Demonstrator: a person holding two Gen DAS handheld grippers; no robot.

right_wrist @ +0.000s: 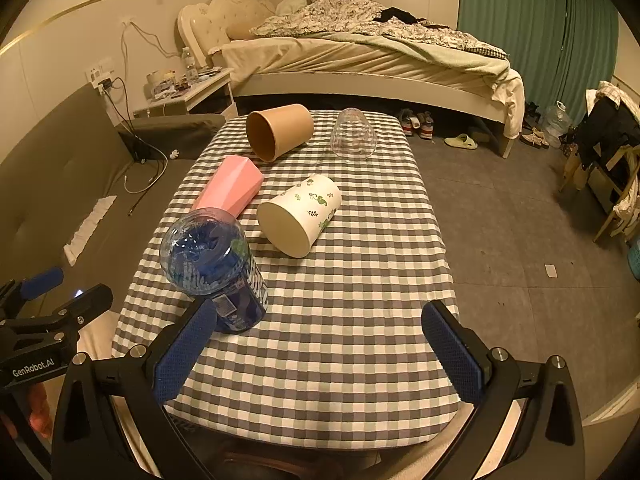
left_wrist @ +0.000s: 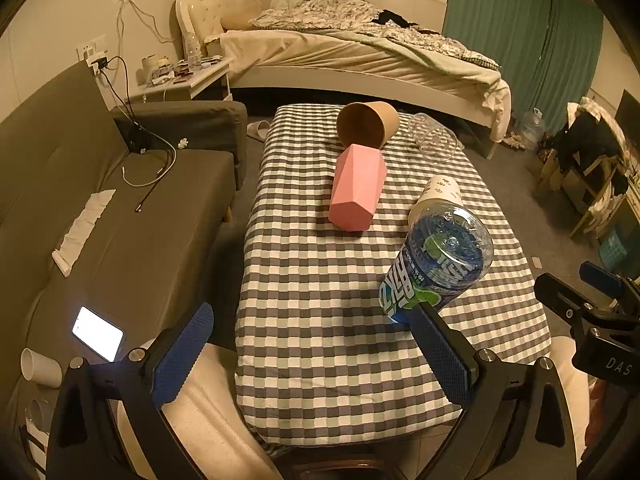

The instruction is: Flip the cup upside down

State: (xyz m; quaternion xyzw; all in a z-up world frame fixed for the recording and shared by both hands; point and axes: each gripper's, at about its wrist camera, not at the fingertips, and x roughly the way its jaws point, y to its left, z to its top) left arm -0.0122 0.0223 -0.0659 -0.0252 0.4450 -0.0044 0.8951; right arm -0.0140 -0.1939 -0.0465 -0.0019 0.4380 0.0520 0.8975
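Several cups lie on their sides on the checkered table (right_wrist: 320,340). A blue-labelled clear plastic cup (right_wrist: 216,268) stands upside down near the front left; it also shows in the left wrist view (left_wrist: 438,264). A white cup with green prints (right_wrist: 300,216) lies mid-table, a pink faceted cup (right_wrist: 228,190) to its left, a brown paper cup (right_wrist: 278,130) and a clear glass cup (right_wrist: 354,134) at the back. My left gripper (left_wrist: 310,356) is open and empty above the table's front left edge. My right gripper (right_wrist: 318,354) is open and empty over the front of the table.
A grey sofa (left_wrist: 100,220) stands left of the table, with a lit phone (left_wrist: 98,334), cables and white cups (left_wrist: 40,366) on it. A bed (right_wrist: 360,56) lies behind. A chair with clothes (right_wrist: 612,140) stands at right. Grey floor lies right of the table.
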